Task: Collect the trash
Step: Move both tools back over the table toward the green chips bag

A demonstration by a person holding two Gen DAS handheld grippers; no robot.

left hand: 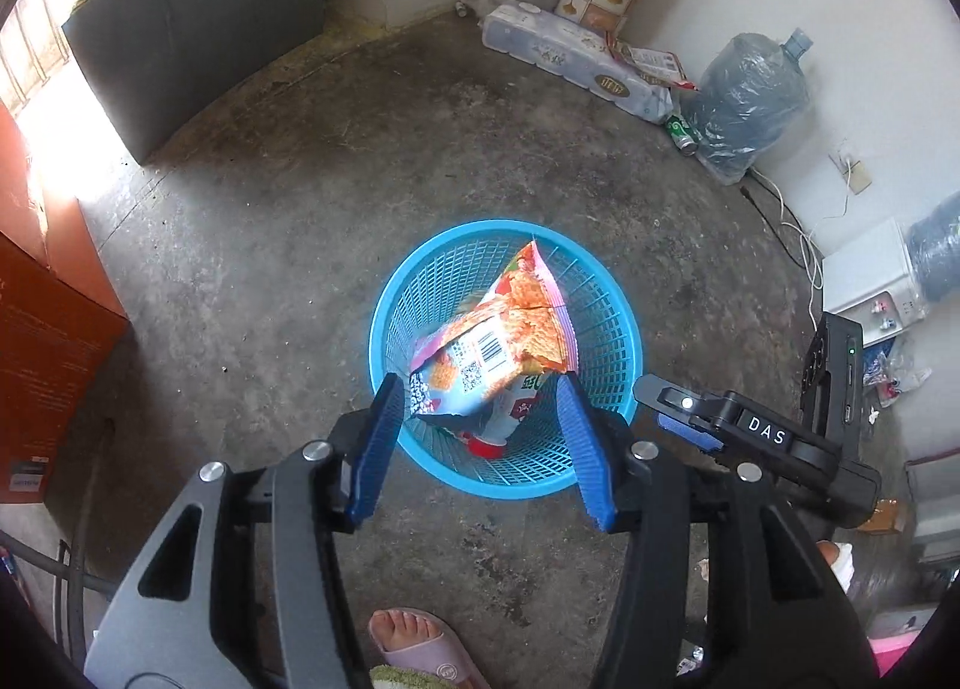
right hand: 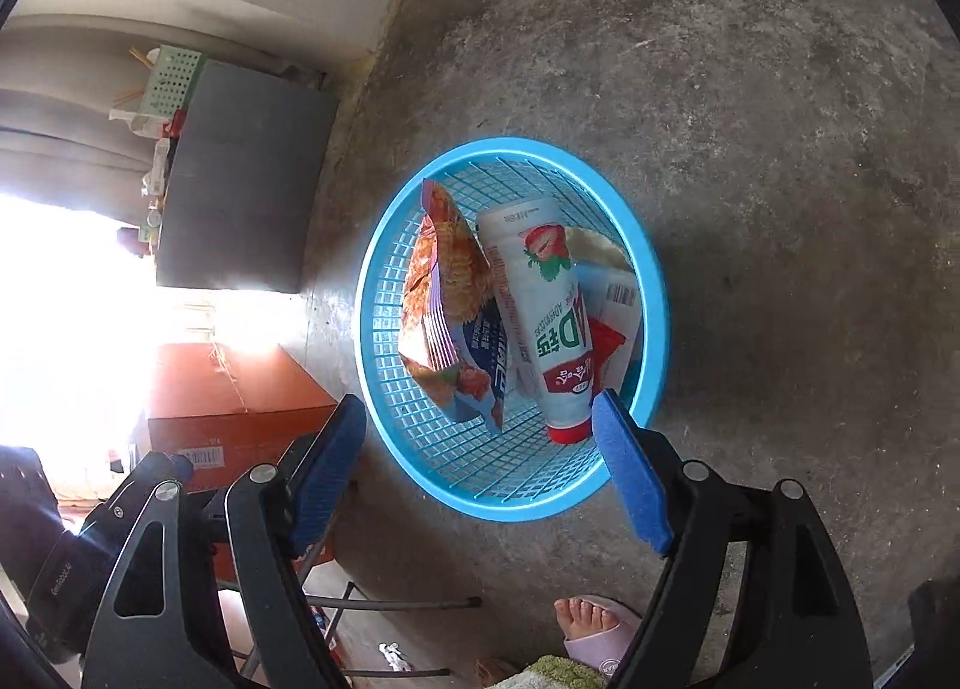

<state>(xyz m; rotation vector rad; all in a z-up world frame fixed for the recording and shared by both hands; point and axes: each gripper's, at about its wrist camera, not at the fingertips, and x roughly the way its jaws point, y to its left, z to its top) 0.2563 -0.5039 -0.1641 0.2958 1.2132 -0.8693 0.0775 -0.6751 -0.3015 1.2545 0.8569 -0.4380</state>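
A round blue mesh basket (left hand: pixel 480 225) (right hand: pixel 510 144) stands on the concrete floor. An orange and blue snack bag (left hand: pixel 510 329) (right hand: pixel 444 281) leans inside it against the wall. Beside the bag lies a white bottle (right hand: pixel 552 305) with a strawberry label, its red cap (left hand: pixel 486 446) toward the near rim. My left gripper (left hand: pixel 479 383) hovers open over the near rim, and the bag's lower corner shows between its blue pads, untouched. My right gripper (right hand: pixel 479 398) is also open above the near rim, with the bottle's cap just left of its right fingertip.
A grey cabinet (left hand: pixel 198 29) stands at the back left and an orange box (left hand: pixel 42 341) on the left. Toilet paper packs (left hand: pixel 570 59), a green can (left hand: pixel 681 131), a wrapped water jug (left hand: pixel 744 95) and cables line the right wall. A foot in a pink slipper (left hand: pixel 414 641) is close below.
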